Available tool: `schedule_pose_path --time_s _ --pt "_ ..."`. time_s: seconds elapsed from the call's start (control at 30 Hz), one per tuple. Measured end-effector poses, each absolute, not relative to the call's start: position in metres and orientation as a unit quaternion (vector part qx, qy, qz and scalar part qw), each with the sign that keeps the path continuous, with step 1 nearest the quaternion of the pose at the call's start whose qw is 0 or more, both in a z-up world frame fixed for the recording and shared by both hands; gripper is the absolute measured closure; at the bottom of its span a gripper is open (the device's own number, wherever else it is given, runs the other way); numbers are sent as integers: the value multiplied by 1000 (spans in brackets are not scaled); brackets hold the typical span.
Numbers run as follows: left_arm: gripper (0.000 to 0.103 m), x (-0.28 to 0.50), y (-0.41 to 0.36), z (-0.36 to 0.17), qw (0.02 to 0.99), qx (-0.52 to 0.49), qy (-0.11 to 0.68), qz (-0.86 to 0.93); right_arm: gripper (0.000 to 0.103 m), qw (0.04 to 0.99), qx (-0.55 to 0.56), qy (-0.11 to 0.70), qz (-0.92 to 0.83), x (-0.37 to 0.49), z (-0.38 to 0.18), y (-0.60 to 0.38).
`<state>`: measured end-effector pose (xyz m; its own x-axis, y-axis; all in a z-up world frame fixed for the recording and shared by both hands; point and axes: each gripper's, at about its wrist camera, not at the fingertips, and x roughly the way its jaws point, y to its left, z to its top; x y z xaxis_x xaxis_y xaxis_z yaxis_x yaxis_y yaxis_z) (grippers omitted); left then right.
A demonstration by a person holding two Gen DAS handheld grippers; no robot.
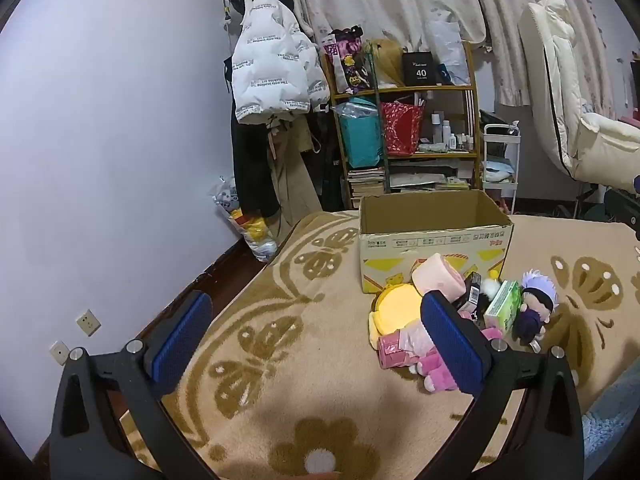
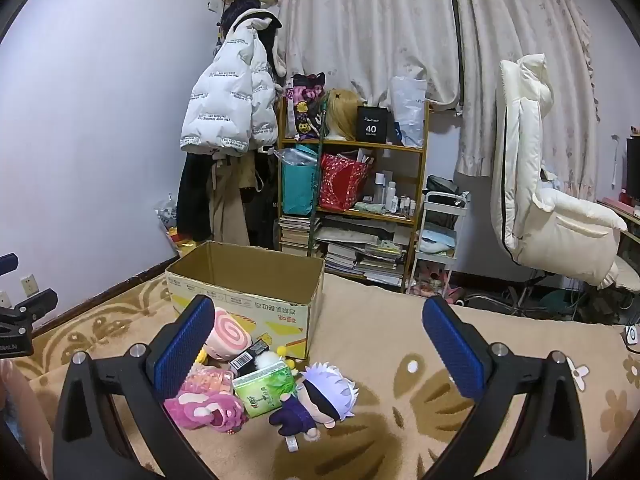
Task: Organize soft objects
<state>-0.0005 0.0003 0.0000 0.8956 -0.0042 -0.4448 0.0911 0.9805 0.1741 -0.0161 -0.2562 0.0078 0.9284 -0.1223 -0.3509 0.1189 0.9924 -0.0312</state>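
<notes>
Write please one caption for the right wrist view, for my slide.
Open right tool hovering above a white-haired plush doll, green tissue pack and pink plush before an open cardboard box.

A beige blanket with brown butterfly patterns [image 2: 400, 344] covered the bed before me. On it stood an open cardboard box [image 2: 256, 296], and just in front lay a heap: a pink plush [image 2: 208, 410], a green tissue pack [image 2: 264, 390], a white-haired doll [image 2: 324, 396], and a pink roll cushion [image 2: 230, 332] touching the box.

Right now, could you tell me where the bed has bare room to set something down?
Free: blanket left of the cardboard box, and right of the white-haired doll. Crowded: the toy pile before the box, around the tissue pack.
</notes>
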Motion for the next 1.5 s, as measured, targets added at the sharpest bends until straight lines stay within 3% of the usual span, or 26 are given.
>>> schedule_pose_path --time_s 1.5 --pt "0 -1 0 0 967 106 232 -25 0 983 -25 171 -60 -17 5 -253"
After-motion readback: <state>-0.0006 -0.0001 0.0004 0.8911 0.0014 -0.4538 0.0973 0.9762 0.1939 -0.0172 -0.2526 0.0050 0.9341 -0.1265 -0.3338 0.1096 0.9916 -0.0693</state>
